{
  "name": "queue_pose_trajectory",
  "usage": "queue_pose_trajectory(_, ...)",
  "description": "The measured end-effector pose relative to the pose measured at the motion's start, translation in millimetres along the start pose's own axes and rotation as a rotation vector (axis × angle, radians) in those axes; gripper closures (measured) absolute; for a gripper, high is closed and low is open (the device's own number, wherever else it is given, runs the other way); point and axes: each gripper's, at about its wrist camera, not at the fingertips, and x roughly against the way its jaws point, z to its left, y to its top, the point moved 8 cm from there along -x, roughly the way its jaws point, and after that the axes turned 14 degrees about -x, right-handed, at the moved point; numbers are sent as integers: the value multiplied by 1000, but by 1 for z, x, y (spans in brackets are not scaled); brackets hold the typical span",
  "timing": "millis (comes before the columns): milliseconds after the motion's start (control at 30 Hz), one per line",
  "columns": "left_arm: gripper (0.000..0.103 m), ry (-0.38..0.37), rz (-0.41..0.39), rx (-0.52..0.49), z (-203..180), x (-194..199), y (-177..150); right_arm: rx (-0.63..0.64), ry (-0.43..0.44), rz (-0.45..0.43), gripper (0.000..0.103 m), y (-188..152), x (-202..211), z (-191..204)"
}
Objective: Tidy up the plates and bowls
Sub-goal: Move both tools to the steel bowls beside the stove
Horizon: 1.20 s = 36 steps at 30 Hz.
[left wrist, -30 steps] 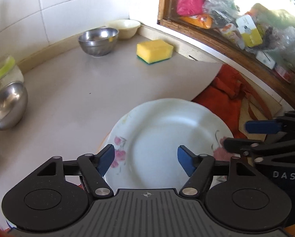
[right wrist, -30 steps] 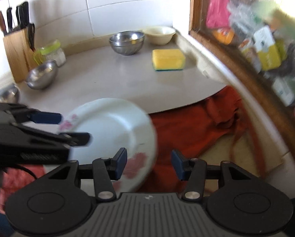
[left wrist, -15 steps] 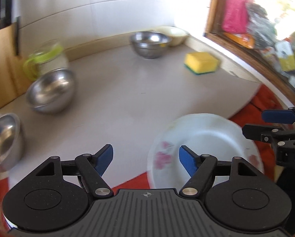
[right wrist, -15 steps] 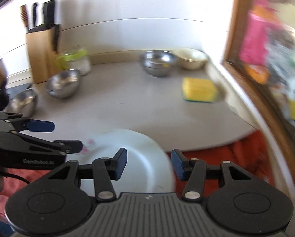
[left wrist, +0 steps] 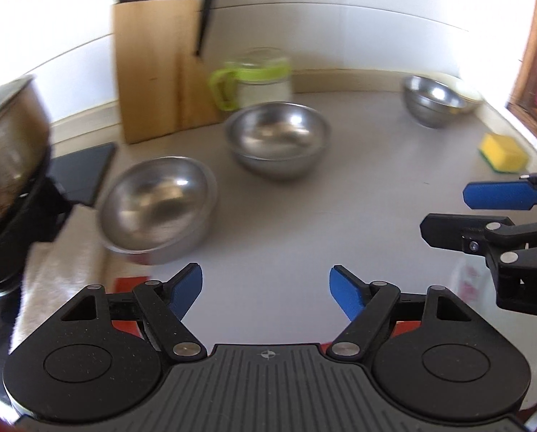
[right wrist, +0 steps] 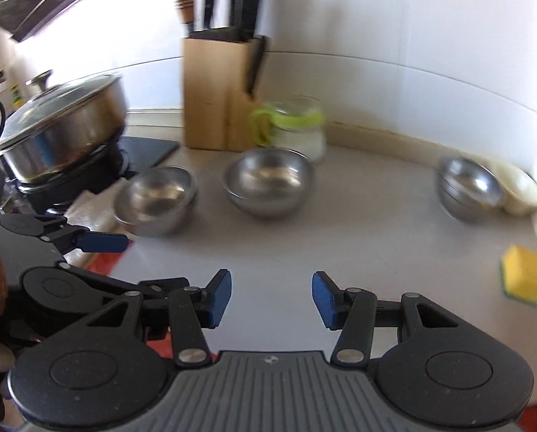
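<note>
Three steel bowls stand on the grey counter: a near one (left wrist: 157,208) (right wrist: 157,198), a middle one (left wrist: 277,140) (right wrist: 268,180) and a far one (left wrist: 432,104) (right wrist: 468,187) beside a cream bowl (right wrist: 520,190). A sliver of the white floral plate (left wrist: 466,284) shows at the lower right of the left wrist view. My left gripper (left wrist: 266,289) (right wrist: 124,262) hovers short of the near bowl, its jaws opening with nothing between them. My right gripper (right wrist: 271,298) (left wrist: 448,212) is open and empty over bare counter.
A wooden knife block (right wrist: 221,90) and a green-lidded jar (right wrist: 293,126) stand against the tiled wall behind the bowls. A lidded steel pot (right wrist: 63,126) sits on a burner at the left. A yellow sponge (right wrist: 527,277) lies at the right. Red cloth shows under the counter's front edge.
Both grippers swung left, away from the window and the plate, which slid off to the lower right. The bowls, knife block and pot came into view. The left jaws spread a little wider.
</note>
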Motion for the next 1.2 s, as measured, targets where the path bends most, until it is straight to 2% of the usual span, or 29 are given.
queue_pose_trajectory(167, 19, 58, 25, 34, 27, -6, -8, 38, 46, 24, 52, 13, -22, 23)
queue_pose_trajectory(667, 17, 132, 61, 116, 81, -31, -14, 32, 109, 129, 52, 38, -81, 57)
queue_pose_trajectory(833, 15, 126, 56, 133, 97, -38, -11, 14, 143, 187, 52, 40, -104, 66)
queue_pose_trajectory(933, 15, 75, 55, 140, 102, -36, -13, -44, 172, 232, 52, 44, -115, 67)
queue_pose_trajectory(1067, 15, 7, 46, 172, 113, -30, -17, -65, 206, 221, 52, 57, -118, 72)
queue_pose_trajectory(1200, 16, 26, 23, 212, 129, -35, -11, -111, 234, 270, 53, 60, -139, 80)
